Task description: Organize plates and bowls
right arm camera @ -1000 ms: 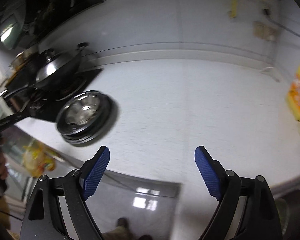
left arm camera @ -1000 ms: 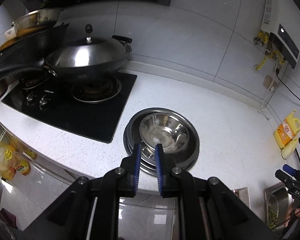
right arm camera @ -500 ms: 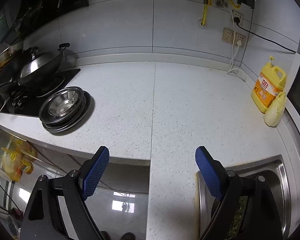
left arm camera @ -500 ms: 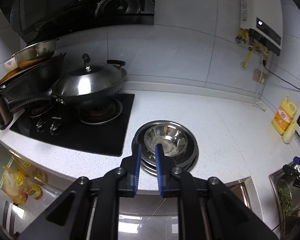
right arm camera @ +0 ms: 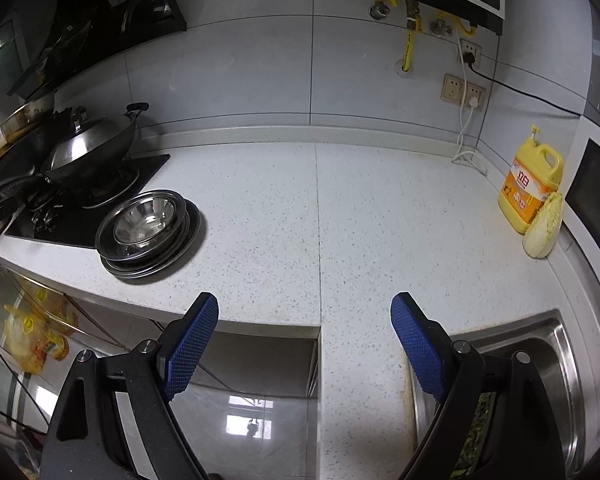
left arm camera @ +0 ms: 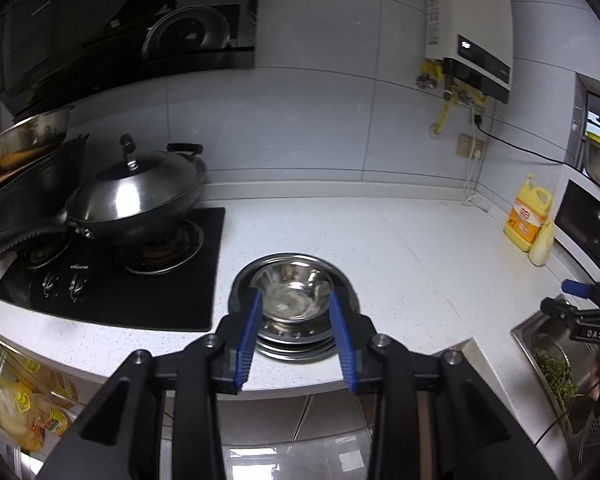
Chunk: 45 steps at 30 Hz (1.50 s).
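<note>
A steel bowl (left arm camera: 292, 286) sits nested on a stack of steel plates (left arm camera: 296, 344) on the white counter beside the stove. My left gripper (left arm camera: 296, 320) hovers in front of the stack near the counter's front edge; its jaws are opening and nothing is gripped between the blue pads. The same bowl (right arm camera: 144, 220) and plate stack (right arm camera: 148, 268) appear at the left in the right wrist view. My right gripper (right arm camera: 304, 320) is open and empty over the counter's front edge, well to the right of the stack, and it shows small at the far right (left arm camera: 572, 300) in the left wrist view.
A lidded wok (left arm camera: 136, 196) sits on the black gas hob (left arm camera: 108, 284) left of the stack. A yellow detergent bottle (right arm camera: 530, 196) and a cabbage (right arm camera: 544, 226) stand at the right wall by a microwave (left arm camera: 588, 228). A steel sink (right arm camera: 540, 364) lies at the front right.
The left gripper's pads have spread apart from nearly shut, and it has pulled back and up from the stack. The right gripper's view has swung to the right toward the sink, staying open.
</note>
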Each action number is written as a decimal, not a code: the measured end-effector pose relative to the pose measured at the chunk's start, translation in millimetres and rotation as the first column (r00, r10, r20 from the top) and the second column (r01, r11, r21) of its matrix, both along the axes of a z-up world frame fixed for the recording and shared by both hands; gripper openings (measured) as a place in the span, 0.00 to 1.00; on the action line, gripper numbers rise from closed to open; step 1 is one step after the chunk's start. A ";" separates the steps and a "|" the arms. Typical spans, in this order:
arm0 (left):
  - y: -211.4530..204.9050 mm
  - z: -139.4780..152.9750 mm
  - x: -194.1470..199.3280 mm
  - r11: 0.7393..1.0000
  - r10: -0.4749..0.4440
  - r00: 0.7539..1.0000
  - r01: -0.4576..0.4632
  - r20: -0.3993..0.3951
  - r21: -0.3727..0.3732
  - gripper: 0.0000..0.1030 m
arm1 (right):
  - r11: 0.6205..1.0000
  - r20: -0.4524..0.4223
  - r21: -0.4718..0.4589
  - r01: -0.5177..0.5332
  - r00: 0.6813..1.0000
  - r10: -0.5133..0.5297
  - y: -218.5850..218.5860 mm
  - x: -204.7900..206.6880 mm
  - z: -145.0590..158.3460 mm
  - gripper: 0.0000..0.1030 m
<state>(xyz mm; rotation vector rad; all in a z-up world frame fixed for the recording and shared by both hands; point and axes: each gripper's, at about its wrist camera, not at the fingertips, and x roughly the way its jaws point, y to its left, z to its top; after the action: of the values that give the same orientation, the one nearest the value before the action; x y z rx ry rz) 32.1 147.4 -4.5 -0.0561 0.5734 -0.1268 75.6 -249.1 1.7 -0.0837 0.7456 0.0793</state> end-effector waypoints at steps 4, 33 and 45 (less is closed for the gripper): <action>-14.8 1.0 -4.4 1.000 -0.026 0.999 0.026 0.020 0.004 0.32 | 1.000 0.002 -0.002 -0.020 1.000 0.020 -3.9 1.7 4.1 0.82; -60.8 -8.2 -22.5 0.999 0.014 1.000 -0.014 0.010 0.039 0.32 | 1.000 0.022 0.017 0.008 1.000 -0.009 -39.3 -18.2 6.8 0.82; -60.5 -4.9 -30.3 0.999 0.005 1.000 -0.006 0.013 0.042 0.32 | 0.997 0.025 0.061 0.040 0.999 -0.041 -52.6 -22.3 5.4 0.82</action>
<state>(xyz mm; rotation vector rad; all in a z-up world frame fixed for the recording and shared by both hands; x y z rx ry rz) 1.8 86.9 -9.4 -0.0158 0.5632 -0.1095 53.3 -301.7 7.0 -0.0121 0.7182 0.0618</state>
